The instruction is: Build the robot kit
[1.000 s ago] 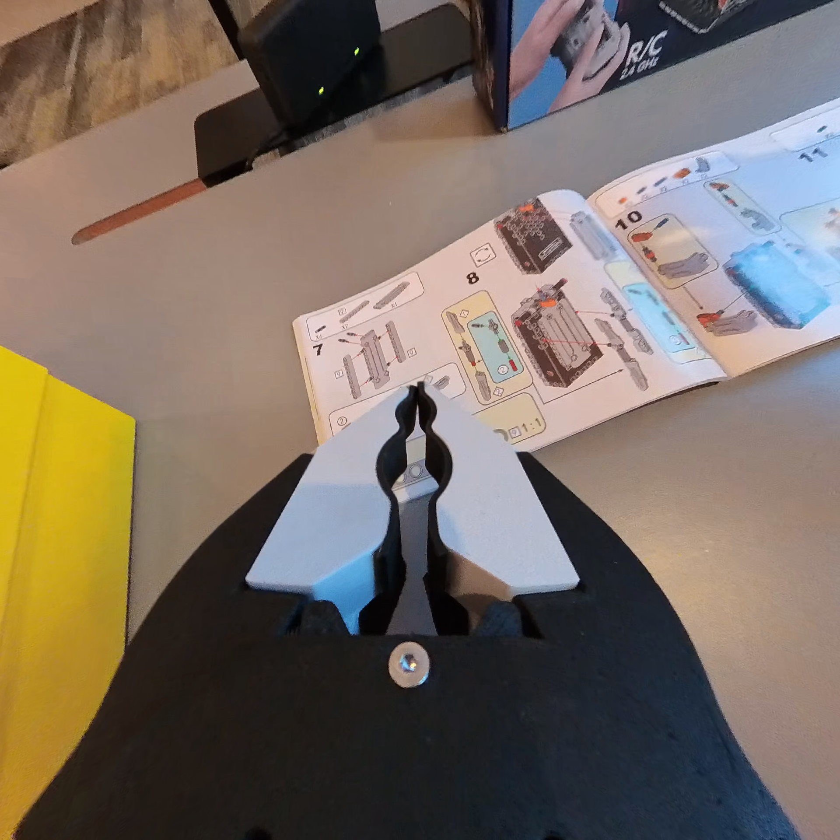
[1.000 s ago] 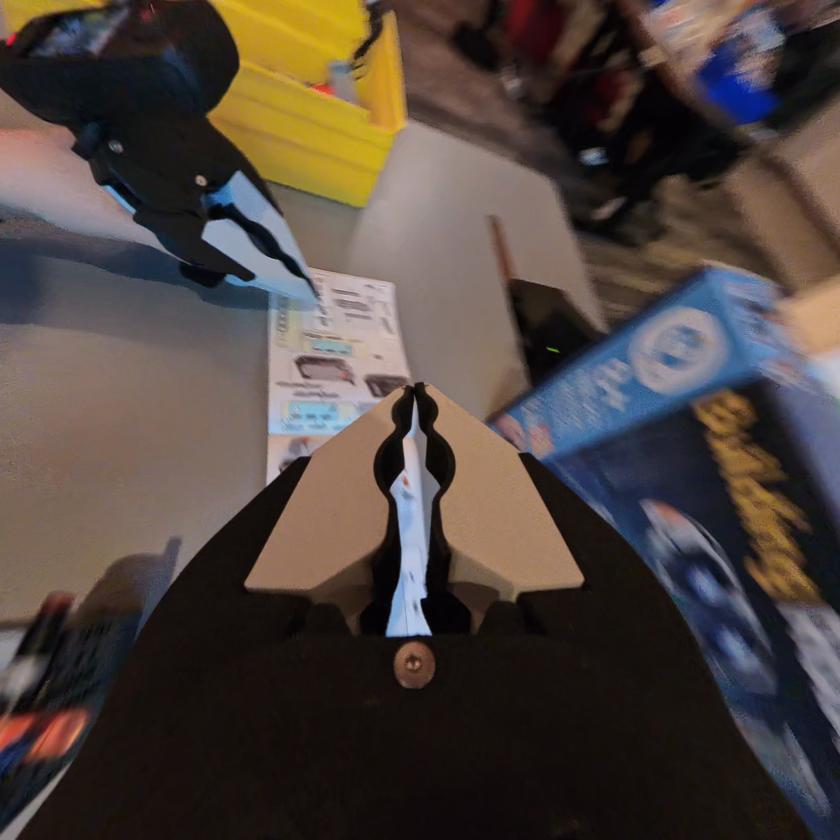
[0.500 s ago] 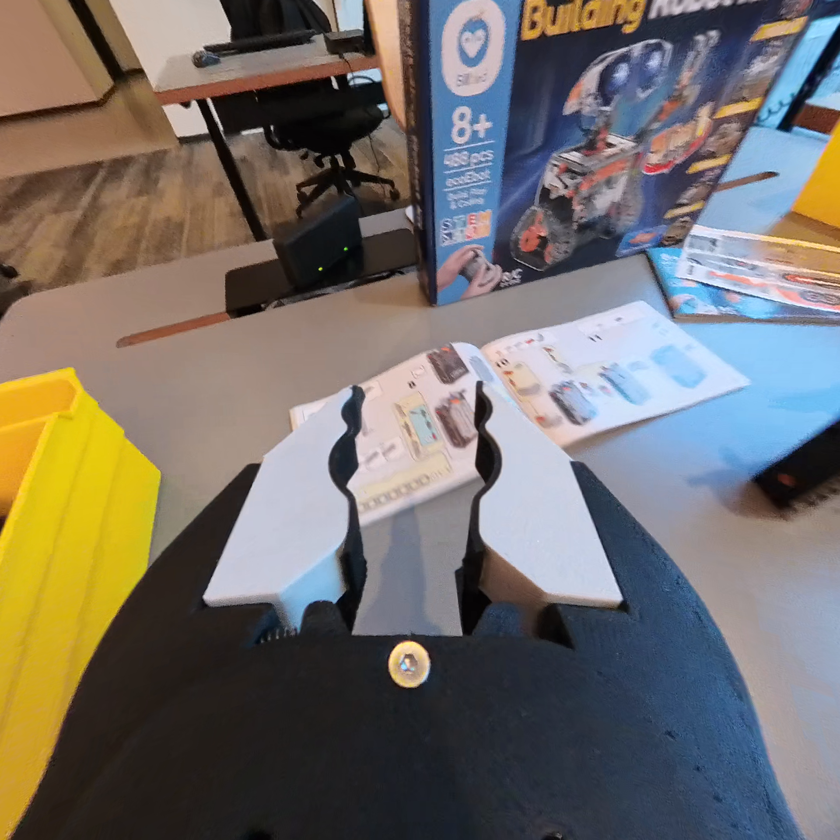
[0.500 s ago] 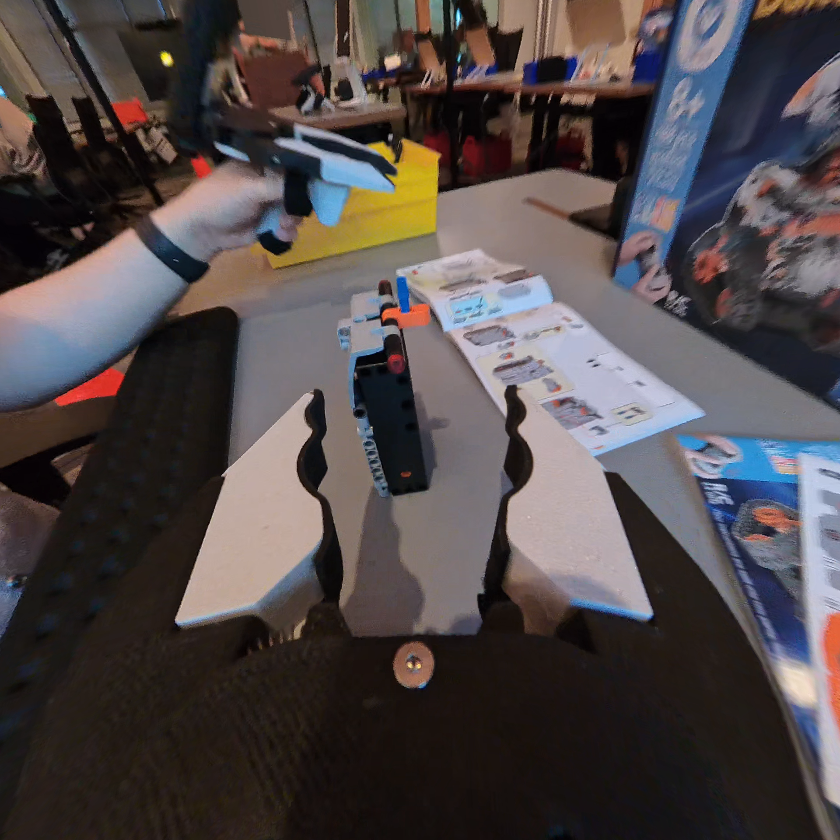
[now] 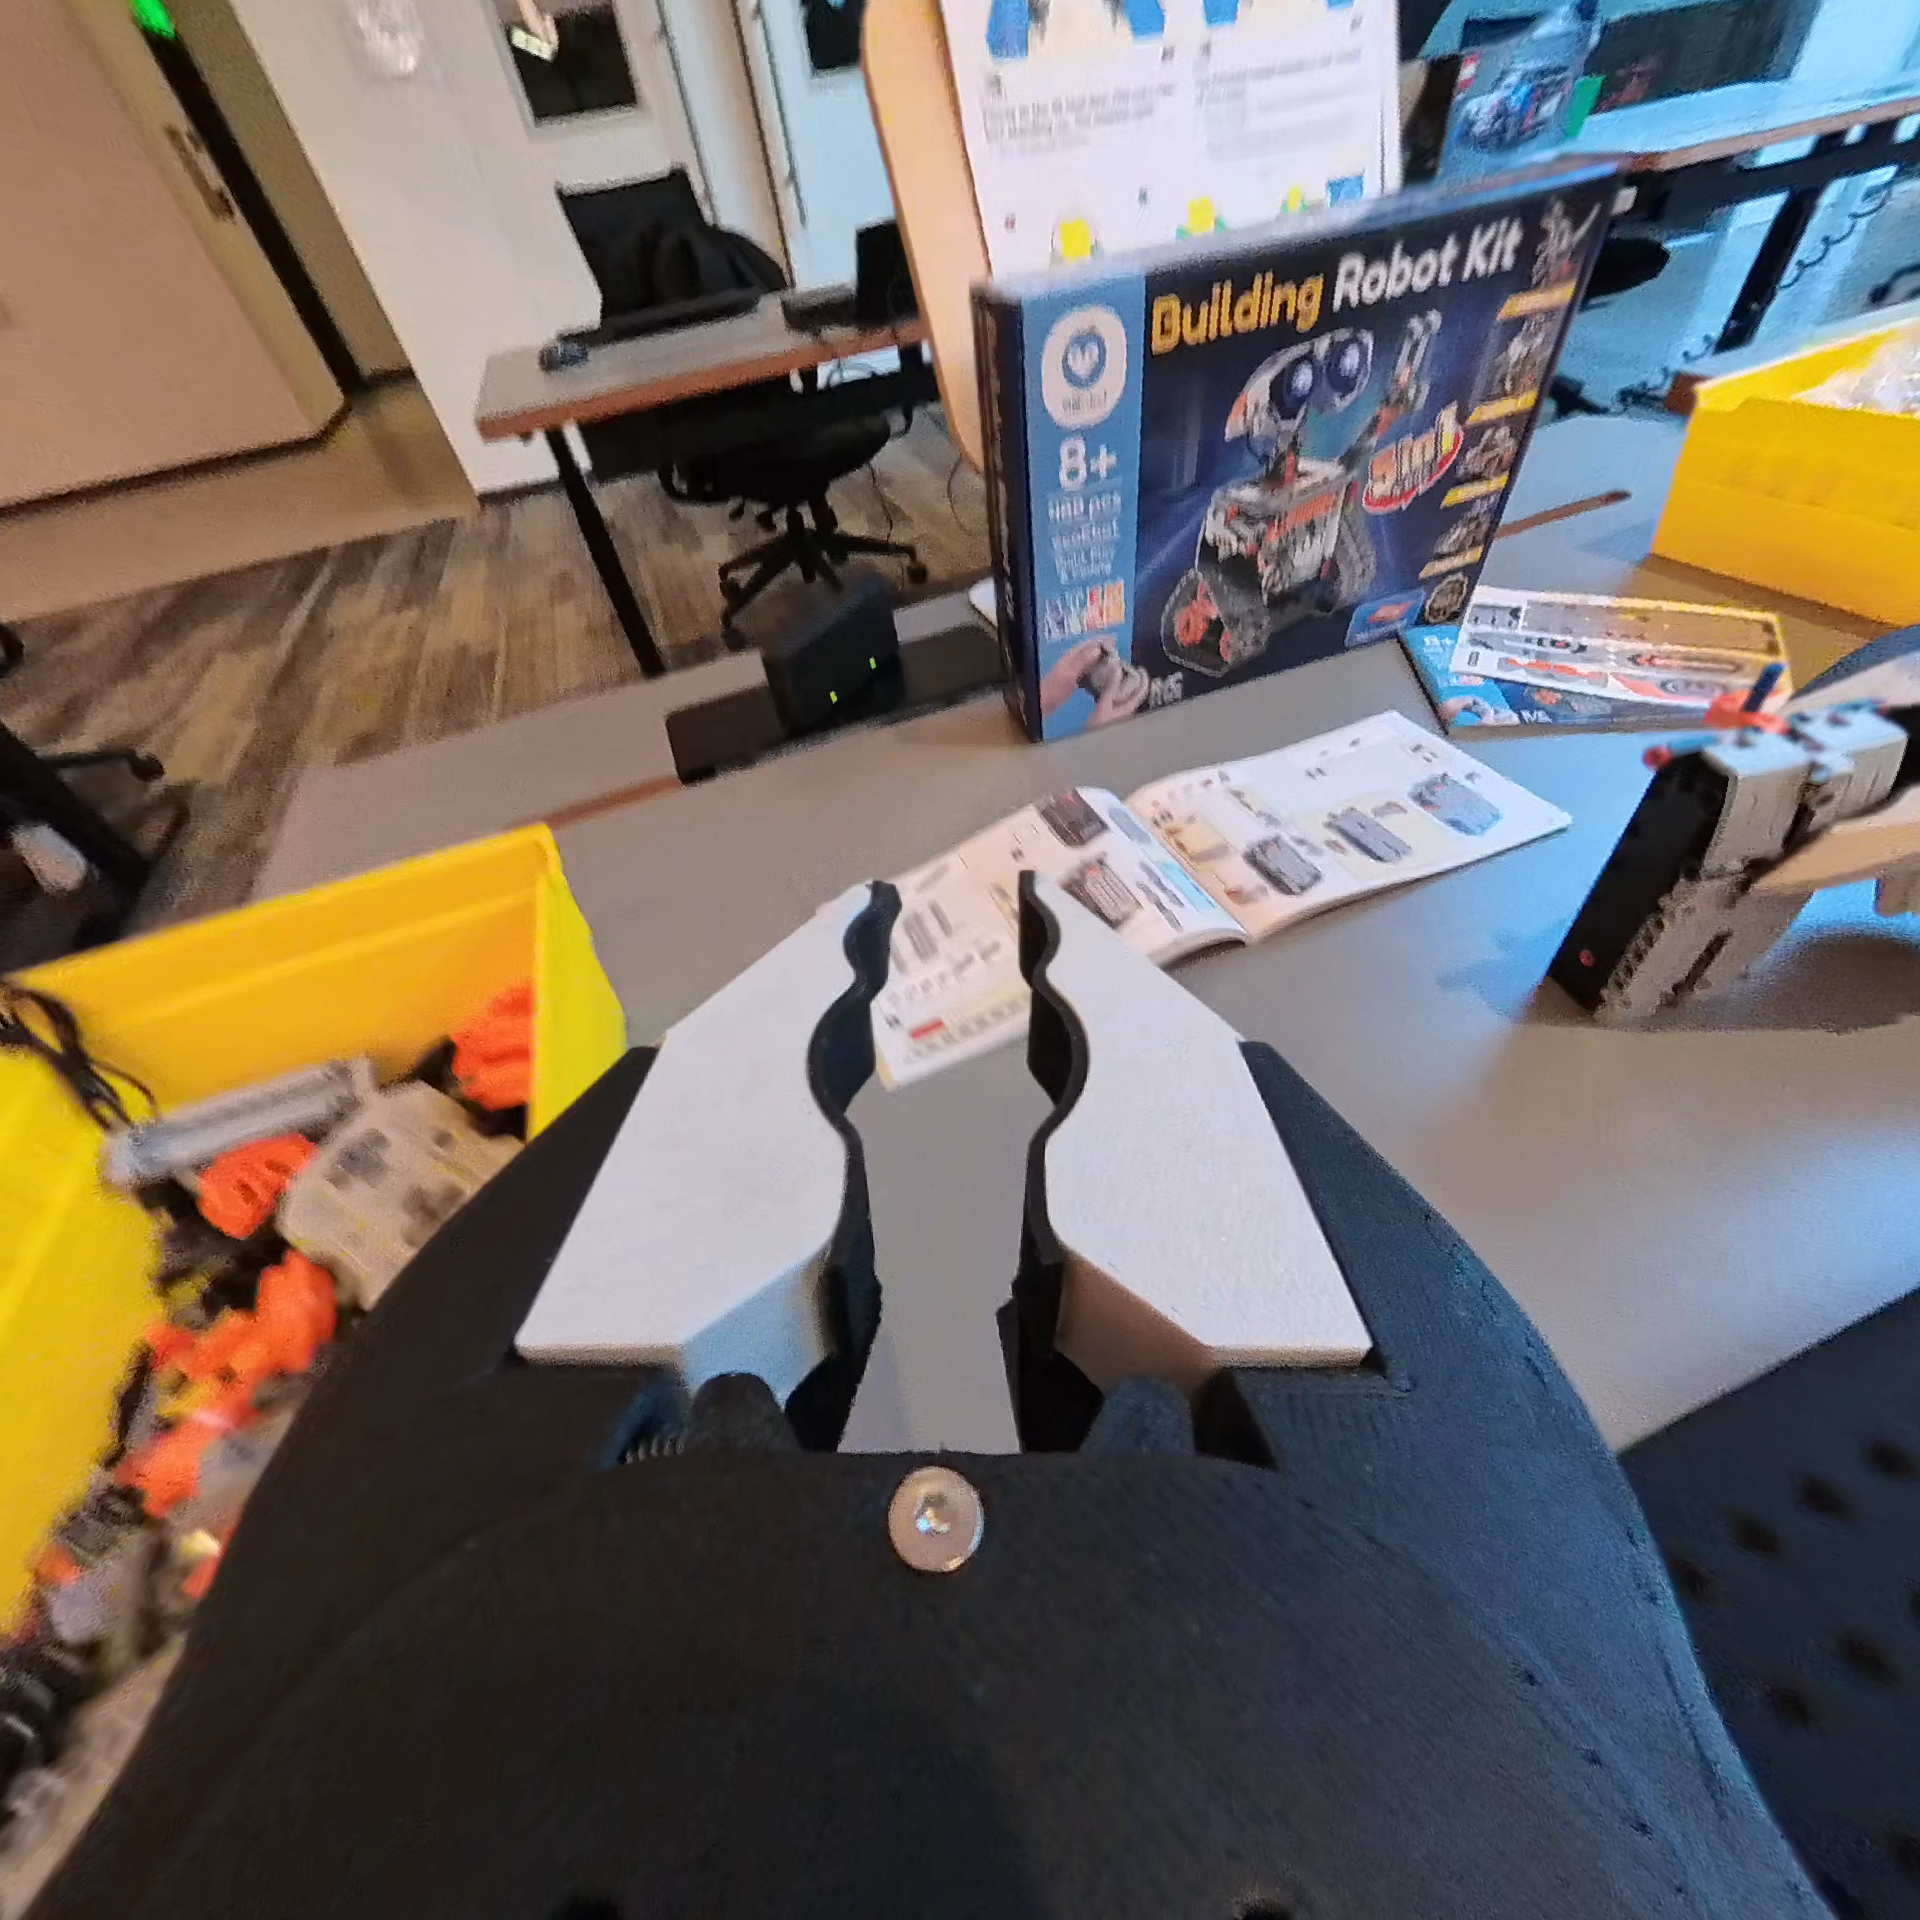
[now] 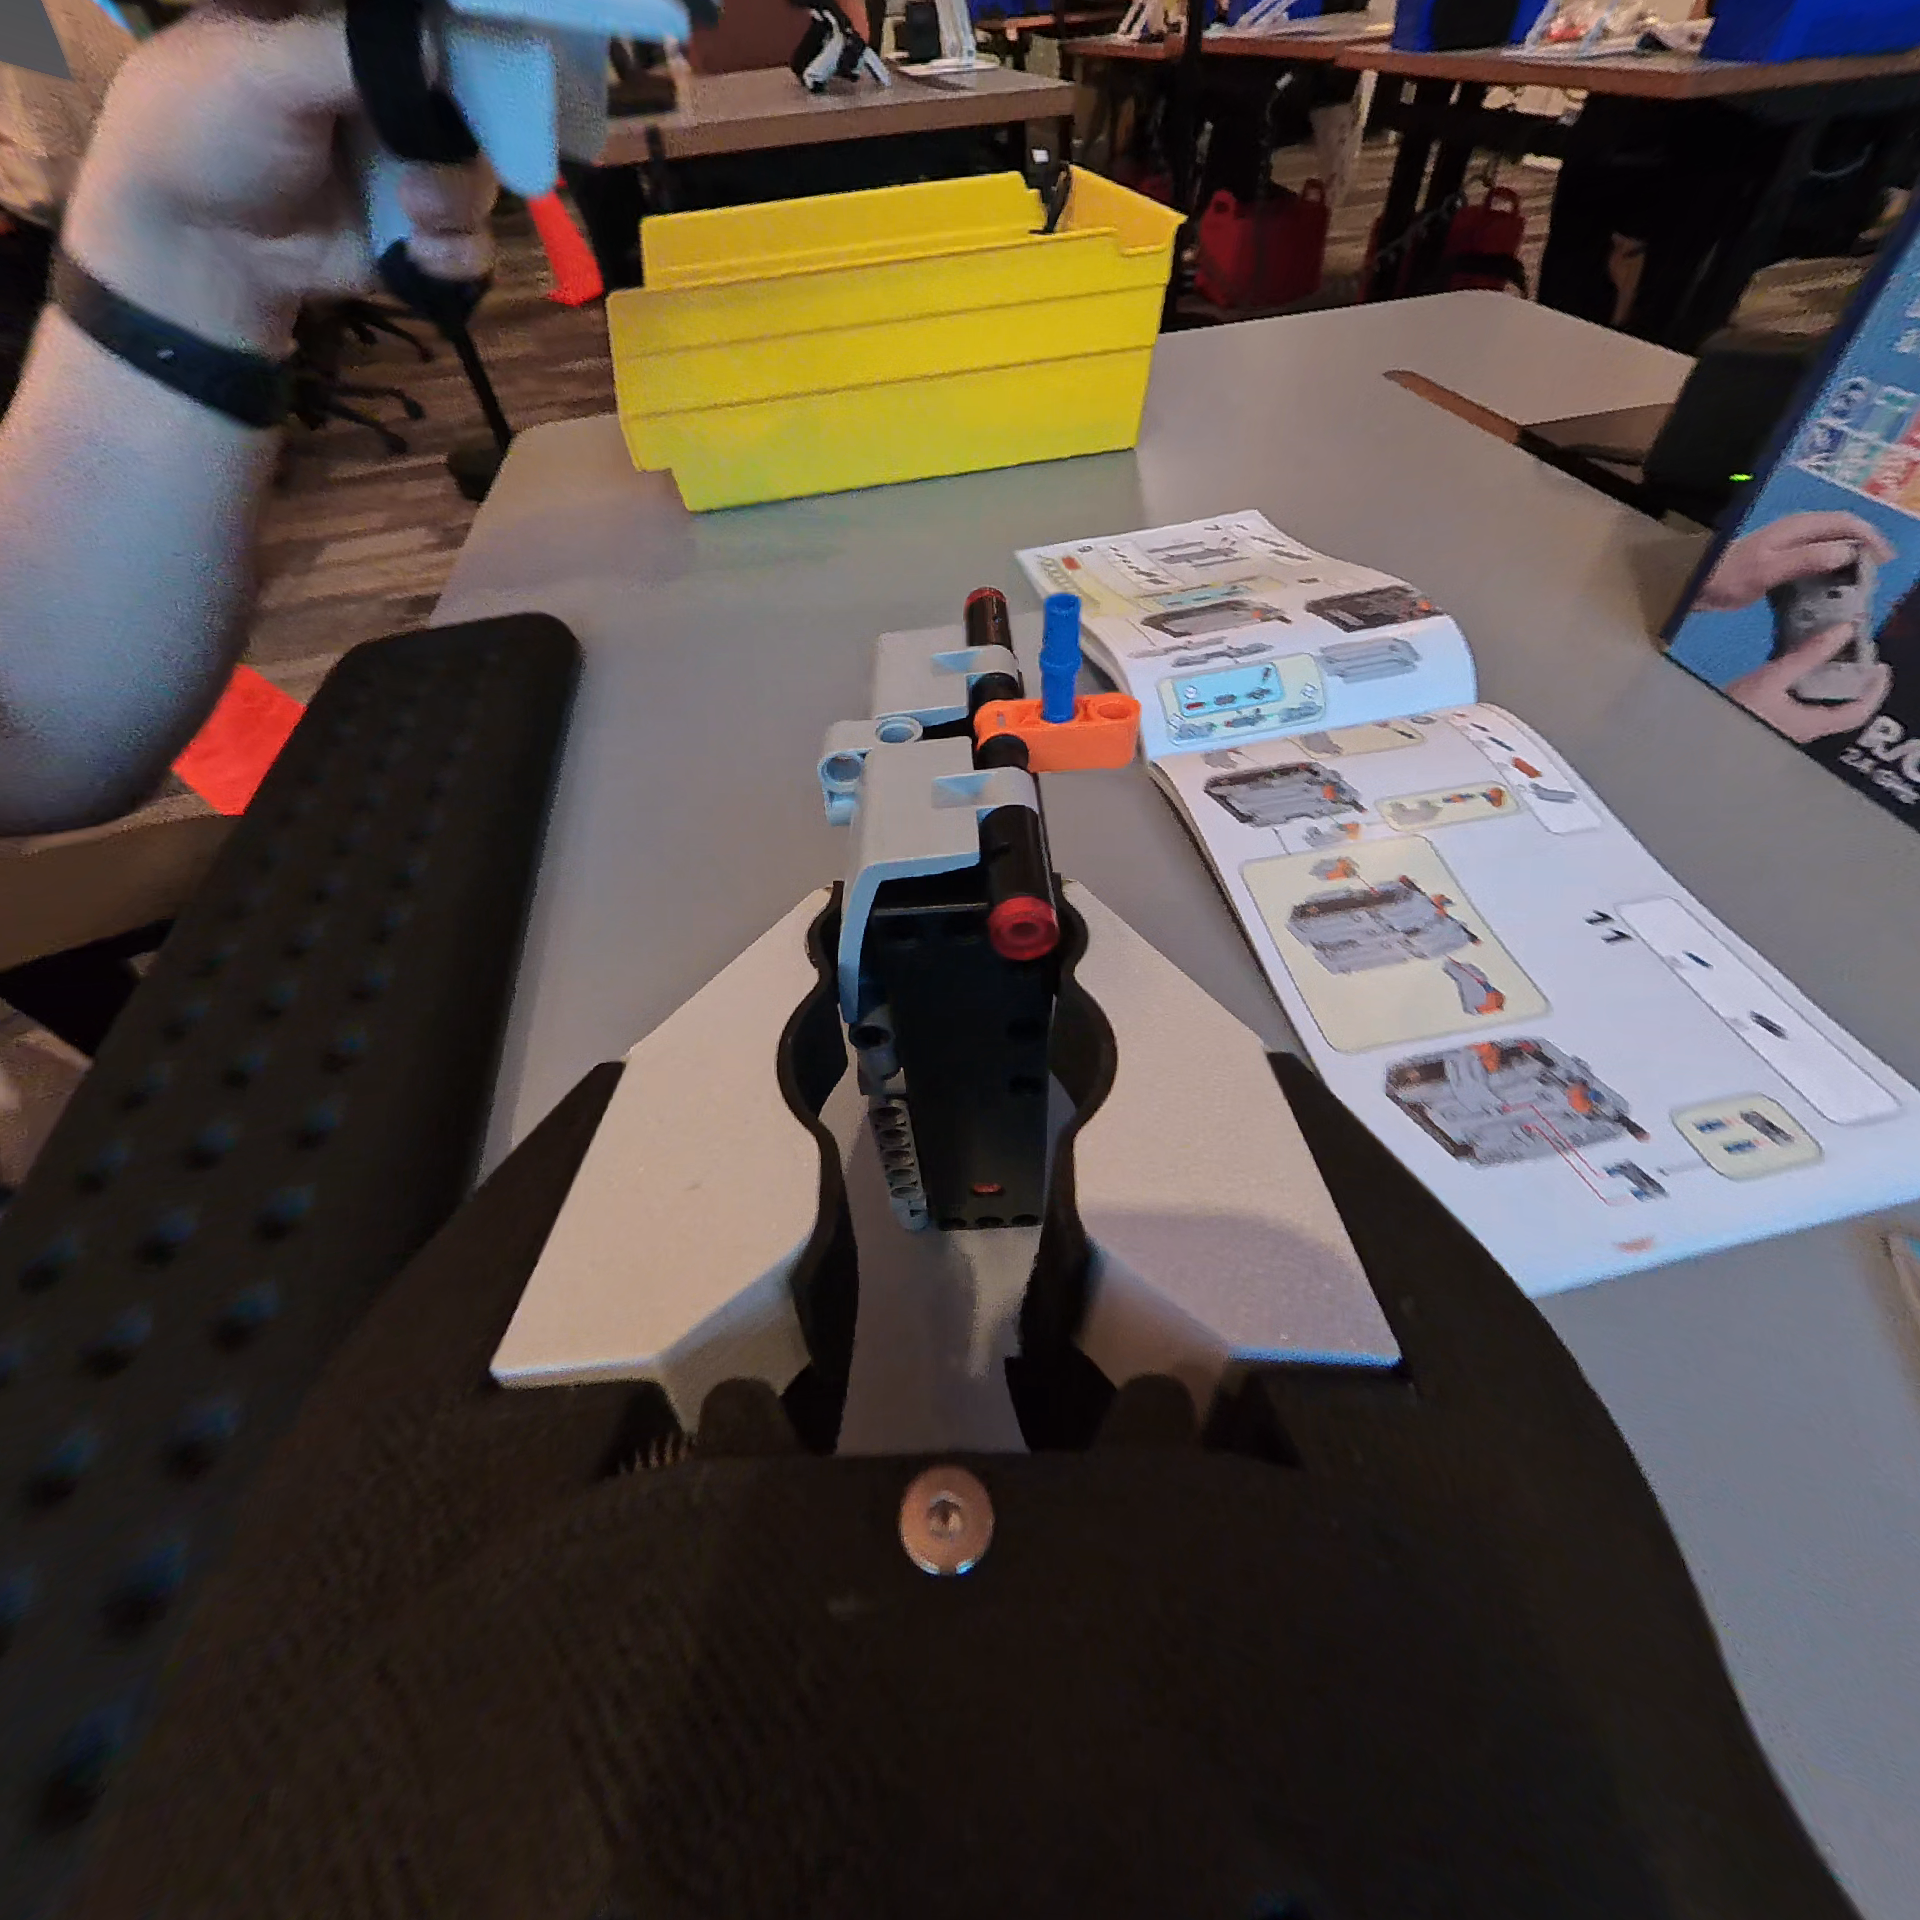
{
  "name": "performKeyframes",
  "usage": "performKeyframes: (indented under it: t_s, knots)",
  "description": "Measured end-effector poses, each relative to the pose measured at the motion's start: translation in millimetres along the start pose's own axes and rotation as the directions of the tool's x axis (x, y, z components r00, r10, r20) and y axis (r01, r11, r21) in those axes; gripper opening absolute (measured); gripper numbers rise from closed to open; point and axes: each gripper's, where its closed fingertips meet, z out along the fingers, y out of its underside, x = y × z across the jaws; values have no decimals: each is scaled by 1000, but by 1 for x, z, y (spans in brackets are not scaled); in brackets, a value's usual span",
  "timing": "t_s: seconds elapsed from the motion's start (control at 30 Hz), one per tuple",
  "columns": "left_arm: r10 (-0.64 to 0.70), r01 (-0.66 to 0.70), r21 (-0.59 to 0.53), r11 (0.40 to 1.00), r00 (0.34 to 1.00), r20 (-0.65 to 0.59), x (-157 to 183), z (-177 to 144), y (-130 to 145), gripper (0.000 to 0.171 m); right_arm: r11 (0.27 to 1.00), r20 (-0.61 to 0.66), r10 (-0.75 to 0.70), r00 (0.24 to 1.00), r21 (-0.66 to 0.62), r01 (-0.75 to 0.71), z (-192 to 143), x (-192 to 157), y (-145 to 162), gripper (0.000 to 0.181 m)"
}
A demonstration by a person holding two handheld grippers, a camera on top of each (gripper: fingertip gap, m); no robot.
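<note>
My right gripper (image 6: 951,914) is shut on a black and grey brick assembly (image 6: 966,1049) that rests on the grey table (image 6: 665,831). The assembly carries a black axle with red ends, an orange beam (image 6: 1070,732) and a blue pin (image 6: 1058,655). It also shows at the right edge of the left wrist view (image 5: 1683,862), gripped by the right gripper's fingers (image 5: 1829,862). My left gripper (image 5: 951,914) is open and empty, held above the table, pointing at the open instruction booklet (image 5: 1299,842). It shows blurred at the top left of the right wrist view (image 6: 520,94), held by a hand.
A yellow bin (image 5: 343,935) with orange and grey parts stands left. The kit box (image 5: 1288,447) stands upright behind the booklet. Another yellow bin (image 5: 1797,499) and flat leaflets (image 5: 1600,655) lie far right. A black perforated pad (image 6: 312,935) lies at the near edge. There is about 30 cm between the tips of the two grippers.
My left gripper has opened, risen and drawn back from the booklet. My right gripper has swung round to the assembly, moved forward and closed on it.
</note>
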Motion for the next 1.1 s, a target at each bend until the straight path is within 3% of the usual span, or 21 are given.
performKeyframes:
  t_s: [0.17,0.23,0.3,0.47,0.67,0.73,0.83,0.97,1.1]
  knots:
    - [46,-46,70,996,999,-10,-50,7,-59,22,1000,22,-11,1000,6,10,49,2,-15,35]
    - [19,-19,75,997,1000,-9,-65,5,-69,23,999,54,-38,998,-3,38,72,1,-22,35]
    - [-16,15,38,999,999,32,-80,-7,-63,26,997,87,-76,993,-10,78,92,1,-28,35]
    - [-100,105,-20,994,980,173,-107,-71,-23,27,994,124,-106,987,2,107,134,4,-41,35]
    - [-113,150,-107,983,950,290,-128,-131,13,29,998,200,-57,978,36,51,151,-10,-45,36]
    - [-134,173,-102,980,943,305,-136,-135,17,30,996,189,-86,978,34,81,149,-10,-44,39]
    - [-169,206,-97,974,938,302,-149,-130,21,32,996,172,-79,982,52,71,143,-11,-46,66]
    - [-160,198,-89,976,934,319,-171,-121,26,26,993,133,-89,987,83,78,124,-10,-46,76]
    - [-93,167,-211,963,941,324,-199,-98,46,26,981,110,-118,987,166,99,105,-5,-64,86]
